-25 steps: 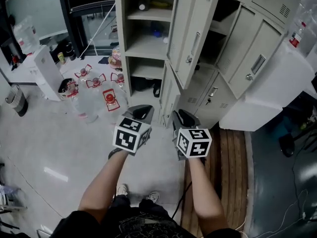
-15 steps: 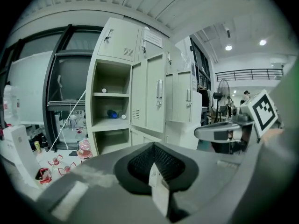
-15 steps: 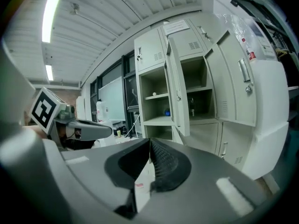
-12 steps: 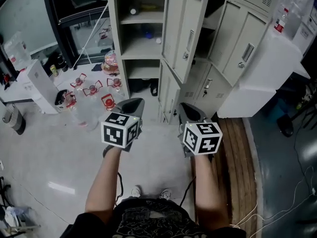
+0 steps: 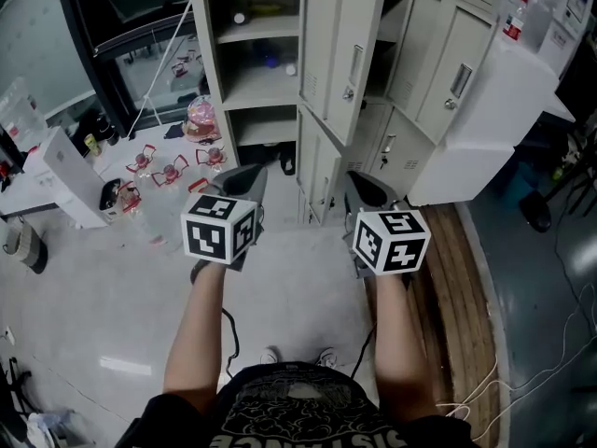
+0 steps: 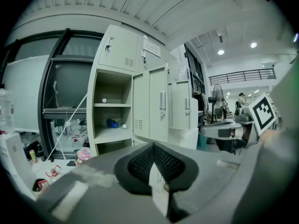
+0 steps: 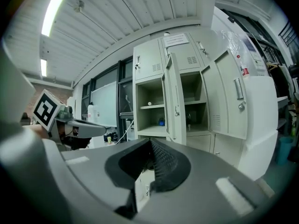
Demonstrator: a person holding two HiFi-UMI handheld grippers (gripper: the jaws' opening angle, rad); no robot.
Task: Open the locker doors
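Left gripper [image 5: 245,179] and right gripper [image 5: 367,192] are level side by side and apart, each with its jaws closed together on nothing. Beyond them stands the locker bank [image 5: 216,73], one upper door [image 5: 340,54] swung wide, open shelves at its left.

Left hand-held gripper [image 5: 244,180] and right hand-held gripper [image 5: 366,189] side by side before open-doored locker [image 5: 326,54].

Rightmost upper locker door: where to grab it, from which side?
Grip the vertical handle on the rightmost upper door, just above its lock. Come at the door's face from the front, jaws level across the handle: it's narrow and upright, likely the only graspable feature on that flat panel.
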